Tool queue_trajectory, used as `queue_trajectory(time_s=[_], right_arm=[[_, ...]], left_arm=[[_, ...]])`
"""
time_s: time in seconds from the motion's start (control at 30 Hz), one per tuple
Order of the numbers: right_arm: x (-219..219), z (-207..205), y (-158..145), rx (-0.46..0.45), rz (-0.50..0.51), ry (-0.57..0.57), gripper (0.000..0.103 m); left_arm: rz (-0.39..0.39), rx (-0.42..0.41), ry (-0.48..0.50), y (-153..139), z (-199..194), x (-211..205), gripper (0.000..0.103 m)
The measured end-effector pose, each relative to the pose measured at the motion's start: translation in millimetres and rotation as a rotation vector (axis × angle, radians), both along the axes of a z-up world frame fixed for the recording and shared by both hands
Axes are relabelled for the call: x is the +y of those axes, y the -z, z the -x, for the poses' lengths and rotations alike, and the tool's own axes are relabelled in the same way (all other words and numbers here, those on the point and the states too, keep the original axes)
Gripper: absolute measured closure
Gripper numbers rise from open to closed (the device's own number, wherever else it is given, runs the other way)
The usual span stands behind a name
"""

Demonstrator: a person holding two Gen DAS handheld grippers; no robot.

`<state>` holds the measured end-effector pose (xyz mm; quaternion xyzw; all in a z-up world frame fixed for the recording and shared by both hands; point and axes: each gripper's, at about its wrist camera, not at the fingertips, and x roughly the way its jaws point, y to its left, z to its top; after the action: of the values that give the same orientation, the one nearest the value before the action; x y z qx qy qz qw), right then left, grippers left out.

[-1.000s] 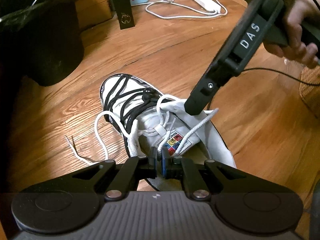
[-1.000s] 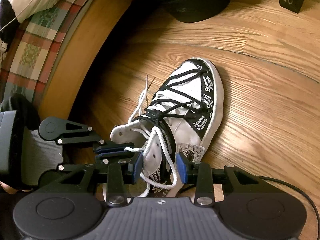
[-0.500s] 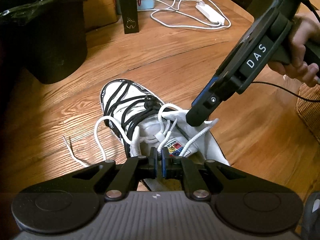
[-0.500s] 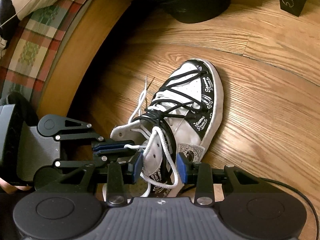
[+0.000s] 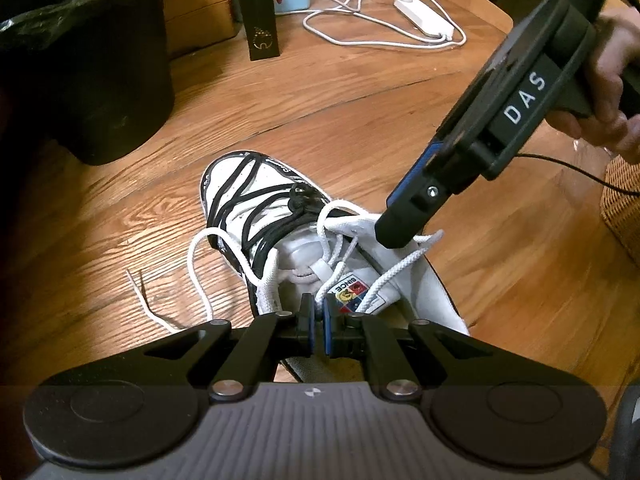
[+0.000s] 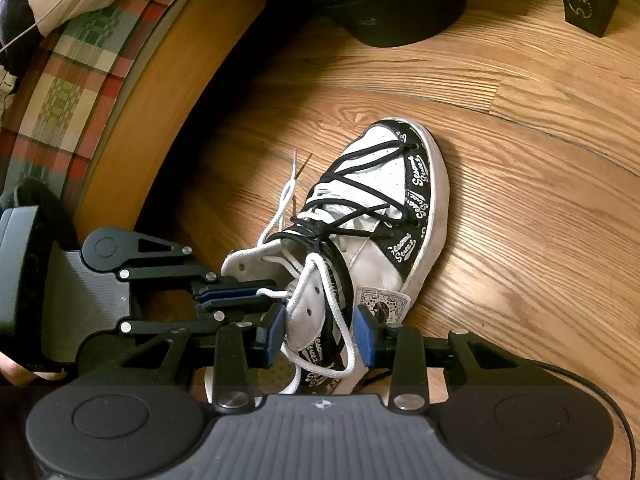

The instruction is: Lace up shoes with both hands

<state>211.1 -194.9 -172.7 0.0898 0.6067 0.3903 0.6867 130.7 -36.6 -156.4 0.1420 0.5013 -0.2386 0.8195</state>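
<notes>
The left gripper pinches the white lace just above the sneaker collar. Beside it, the right gripper stands wide, its 2 fingers straddling the lace loop.

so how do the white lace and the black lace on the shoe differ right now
The white lace hangs loose in open loops near the collar; the black lace lies criss-crossed over the toe. The left gripper pinches the white lace; nothing holds the black one. Both sit on one shoe.
</notes>
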Motion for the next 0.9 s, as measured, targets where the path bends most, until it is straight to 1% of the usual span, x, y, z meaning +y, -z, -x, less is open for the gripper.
queue_trajectory(time_s=[0.2, 0.33, 0.43, 0.63, 0.9], right_arm=[[0.1, 0.3, -0.6, -0.003, 0.001, -0.002, 0.064], [1.4, 0.5, -1.3, -0.005, 0.005, -0.003, 0.064], [2.2, 0.6, -1.7, -0.008, 0.007, -0.007, 0.064], [2.7, 0.4, -1.6, -0.007, 0.008, -0.011, 0.064], [6.4, 0.5, -6.9, -0.008, 0.025, -0.030, 0.064]], left_arm=[[0.021, 0.008, -0.017, 0.1, -1.4, 2.4, 0.098], [0.040, -0.011, -0.024, -2.7, -3.0, 3.0, 0.098], [0.056, 0.001, -0.039, -0.6, -4.8, 4.8, 0.098], [0.050, 0.001, -0.017, 1.5, -3.2, 0.2, 0.098], [0.049, -0.004, -0.017, 2.0, -3.8, -1.6, 0.098]])
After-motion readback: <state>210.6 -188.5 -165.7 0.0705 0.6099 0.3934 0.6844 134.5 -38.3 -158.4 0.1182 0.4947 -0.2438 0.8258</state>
